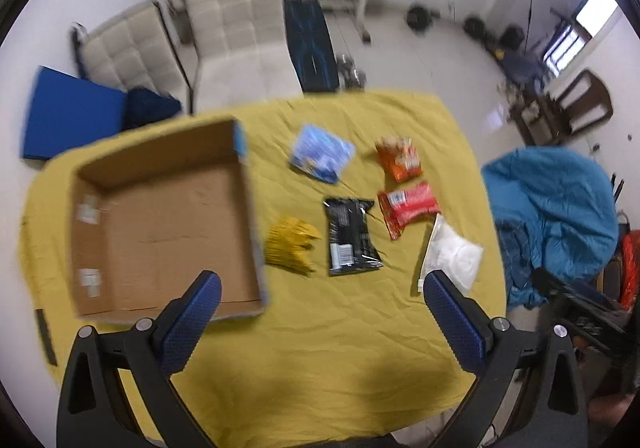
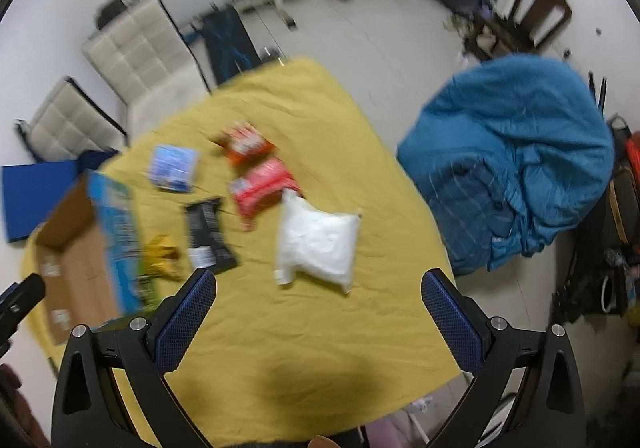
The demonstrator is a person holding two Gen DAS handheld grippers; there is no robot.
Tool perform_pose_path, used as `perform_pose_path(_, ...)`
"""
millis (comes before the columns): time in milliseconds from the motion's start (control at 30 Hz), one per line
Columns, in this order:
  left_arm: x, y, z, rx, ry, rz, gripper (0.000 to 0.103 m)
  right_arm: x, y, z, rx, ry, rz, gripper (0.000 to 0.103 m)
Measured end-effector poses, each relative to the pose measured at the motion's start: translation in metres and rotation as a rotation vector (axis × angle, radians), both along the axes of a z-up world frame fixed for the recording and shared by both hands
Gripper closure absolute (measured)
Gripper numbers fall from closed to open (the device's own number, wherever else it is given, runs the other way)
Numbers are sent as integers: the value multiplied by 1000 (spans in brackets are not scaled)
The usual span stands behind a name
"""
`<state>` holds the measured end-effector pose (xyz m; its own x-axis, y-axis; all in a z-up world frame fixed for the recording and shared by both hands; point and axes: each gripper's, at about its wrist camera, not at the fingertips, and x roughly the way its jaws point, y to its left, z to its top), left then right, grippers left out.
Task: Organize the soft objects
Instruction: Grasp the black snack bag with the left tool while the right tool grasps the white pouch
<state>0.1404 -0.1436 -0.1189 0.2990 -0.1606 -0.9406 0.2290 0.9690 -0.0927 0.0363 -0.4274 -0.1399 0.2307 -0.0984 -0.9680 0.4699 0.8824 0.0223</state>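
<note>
- Six soft packs total, all lying loose on the yellow cloth [image 1: 340, 348] that covers the table, none in the box.
- One of each: light blue pack [image 1: 322, 153], orange pack [image 1: 399, 159], red pack [image 1: 406, 207], black pack [image 1: 351, 236], crinkly yellow pack [image 1: 291, 244], and a puffy white bag [image 1: 452, 256].
- One cardboard box [image 1: 160, 232], open top, nothing inside except a couple of white labels stuck on its left wall. It sits on the left part of the cloth; the yellow pack is just beside its right wall.
- Left gripper [image 1: 322, 286] is up above the table with its blue pads spread wide, holding nothing.
- Right gripper [image 2: 318, 284] same deal: wide open, empty, hovering with the white bag [image 2: 318, 244] just ahead between the pads.
- Plenty of bare cloth along the near edge under both grippers, and a clear strip on the right side past the white bag.
- Packs are clustered mid-table; red and orange are nearly touching, black sits near red.
- Off the right edge there's one big blue bundle of fabric [image 2: 516, 152]; two pale quilted cushions [image 1: 236, 20] are past the far edge.
</note>
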Motion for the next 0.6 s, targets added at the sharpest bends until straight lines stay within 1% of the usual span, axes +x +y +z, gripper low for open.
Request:
perform_pose_path(33, 10, -11, -17, 0, 32, -9, 0, 11, -8, -25, 11, 36, -4, 0)
perform_pose_path(100, 32, -38, -56, 40, 97, -20, 1, 31, -24, -77, 47, 119, -15, 0)
perform_pose_path(133, 43, -51, -78, 58, 135, -30, 2, 40, -31, -100, 67, 143, -23, 0)
perform_pose_path(167, 51, -60, -95, 72, 156, -34, 3, 48, -38, -123, 79, 173, -35, 0)
perform_pose_path(233, 68, -79, -138, 114, 221, -44, 5, 58, -46, -159, 117, 214, -50, 0)
perform_pose_path(267, 73, -84, -152, 122, 248, -45, 5, 61, -47, -174, 138, 236, -58, 0)
perform_pose_path(300, 81, -88, -170, 132, 284, -43, 5, 63, -49, -184, 149, 243, -62, 0)
perform_pose_path(400, 95, -97, -213, 148, 363, -38, 5, 65, -51, -205, 185, 245, -64, 0)
perform_pose_path(433, 100, -101, -227, 168, 382, -39, 5, 65, -51, -211, 198, 247, -62, 0)
perform_pose_path(500, 105, -104, -247, 192, 416, -40, 5, 70, -51, -220, 216, 253, -57, 0)
perform_pose_path(567, 110, -106, -262, 217, 432, -30, 5, 73, -51, -226, 231, 263, -49, 0)
perform_pose_path(600, 112, -110, -266, 235, 414, -38, 5, 73, -48, -228, 233, 271, -44, 0)
